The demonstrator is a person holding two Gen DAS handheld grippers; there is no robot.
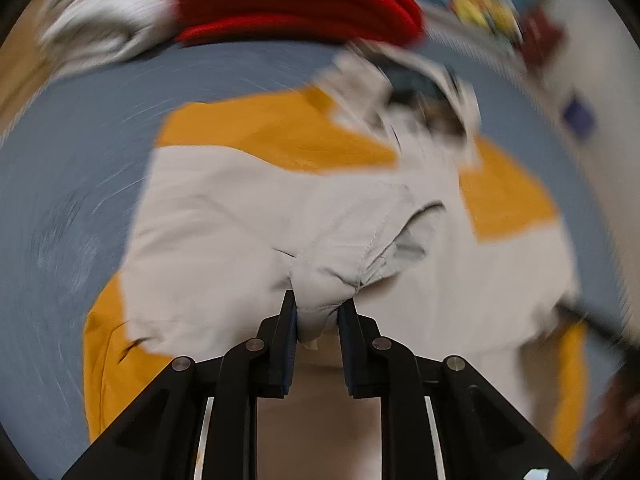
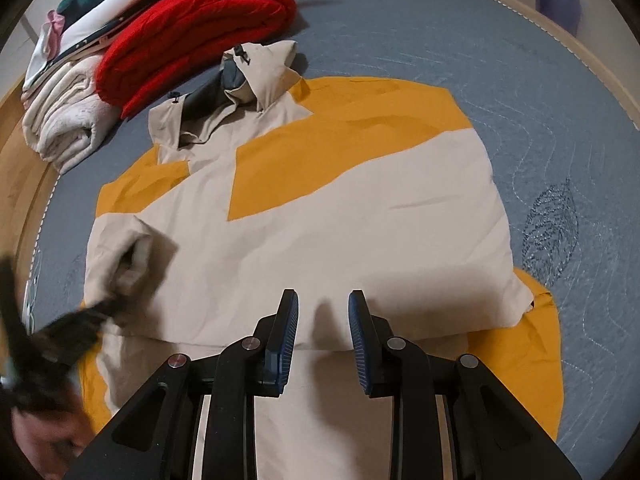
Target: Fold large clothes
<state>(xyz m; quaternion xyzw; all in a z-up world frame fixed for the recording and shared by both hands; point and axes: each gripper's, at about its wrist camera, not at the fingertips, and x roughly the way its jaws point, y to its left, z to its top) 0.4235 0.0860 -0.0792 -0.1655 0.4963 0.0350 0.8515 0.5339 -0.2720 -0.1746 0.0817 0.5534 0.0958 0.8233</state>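
A large beige and yellow jacket (image 2: 320, 208) lies spread on a blue-grey mattress (image 2: 540, 120), collar toward the far side. In the left wrist view the jacket (image 1: 248, 208) is blurred by motion. My left gripper (image 1: 318, 308) is shut on a bunched beige fold of the jacket, a sleeve cuff. It shows as a dark blur at the left of the right wrist view (image 2: 108, 300), at the jacket's left sleeve. My right gripper (image 2: 323, 300) is open and empty, just above the jacket's near beige part.
A folded red blanket (image 2: 192, 32) lies beyond the collar, with a rolled white blanket (image 2: 68, 120) and stacked folded clothes (image 2: 100, 4) to its left. A wooden bed edge (image 2: 16, 152) runs along the left. Bare mattress lies right of the jacket.
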